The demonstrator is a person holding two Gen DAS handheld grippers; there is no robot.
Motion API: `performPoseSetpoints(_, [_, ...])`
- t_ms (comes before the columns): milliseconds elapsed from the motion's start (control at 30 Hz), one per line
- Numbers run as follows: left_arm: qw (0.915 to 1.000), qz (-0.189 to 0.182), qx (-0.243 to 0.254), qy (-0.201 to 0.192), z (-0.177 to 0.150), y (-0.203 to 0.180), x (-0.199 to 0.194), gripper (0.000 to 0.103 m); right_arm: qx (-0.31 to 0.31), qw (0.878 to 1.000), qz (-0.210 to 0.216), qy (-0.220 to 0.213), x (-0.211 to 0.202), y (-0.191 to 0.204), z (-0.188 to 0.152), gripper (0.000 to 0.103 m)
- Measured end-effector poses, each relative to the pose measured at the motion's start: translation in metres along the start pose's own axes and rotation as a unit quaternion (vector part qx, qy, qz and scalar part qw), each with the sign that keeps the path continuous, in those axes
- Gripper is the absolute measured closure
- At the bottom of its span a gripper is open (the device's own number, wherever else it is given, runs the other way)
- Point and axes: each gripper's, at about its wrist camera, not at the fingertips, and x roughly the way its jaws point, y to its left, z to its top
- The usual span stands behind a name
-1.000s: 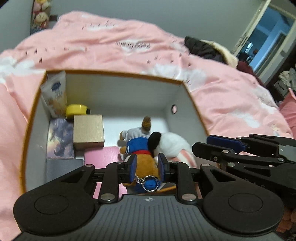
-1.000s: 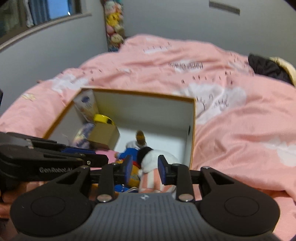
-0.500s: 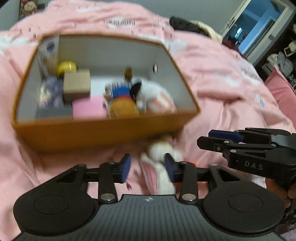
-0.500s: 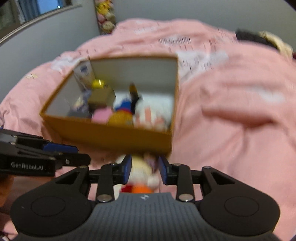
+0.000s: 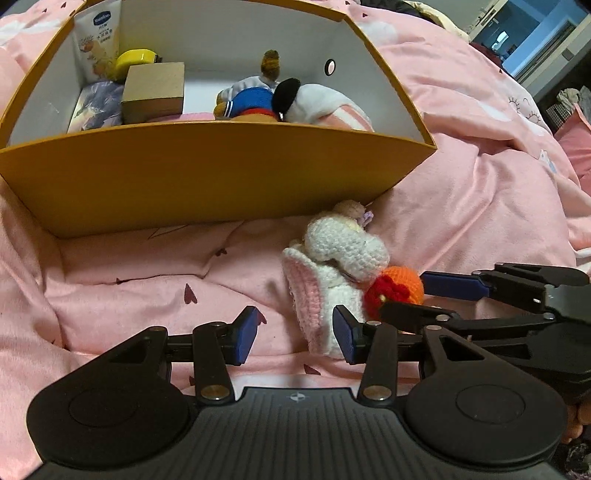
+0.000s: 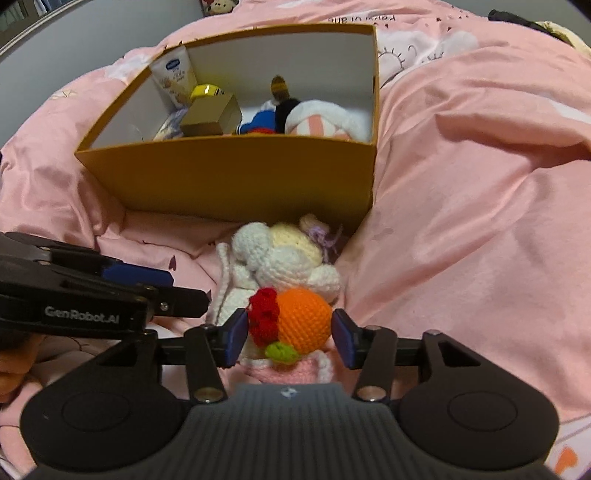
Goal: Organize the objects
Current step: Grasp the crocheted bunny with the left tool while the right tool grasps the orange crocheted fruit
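Note:
A white crocheted doll (image 6: 284, 262) with an orange ball and red flower (image 6: 303, 321) lies on the pink bedspread in front of the orange box (image 6: 236, 177). It also shows in the left wrist view (image 5: 340, 266). My right gripper (image 6: 290, 338) is open, its jaws on either side of the orange ball; I cannot tell if they touch it. My left gripper (image 5: 295, 332) is open and empty just left of the doll. The box (image 5: 207, 173) holds plush toys (image 5: 280, 99), a small cardboard carton (image 5: 155, 92), a yellow item and a lotion tube.
The pink bedspread (image 6: 461, 206) is rumpled, with folds around the box. Dark clothes lie far back on the bed (image 6: 517, 18). An open doorway (image 5: 532, 37) is at the upper right of the left wrist view.
Both grippers have pulled back out of the box and dropped down in front of it. They now sit at the crocheted doll on the bedspread, with jaws wider open.

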Motion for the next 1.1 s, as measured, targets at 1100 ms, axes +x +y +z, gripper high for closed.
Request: performPoseSetpoints(1100, [0.9957, -0.027, 0.015, 0.087, 0.013, -0.026, 0.064, 0.049, 0.001, 0.998, -0.056, 0.002, 0.012, -0.032, 0.017, 0.055])
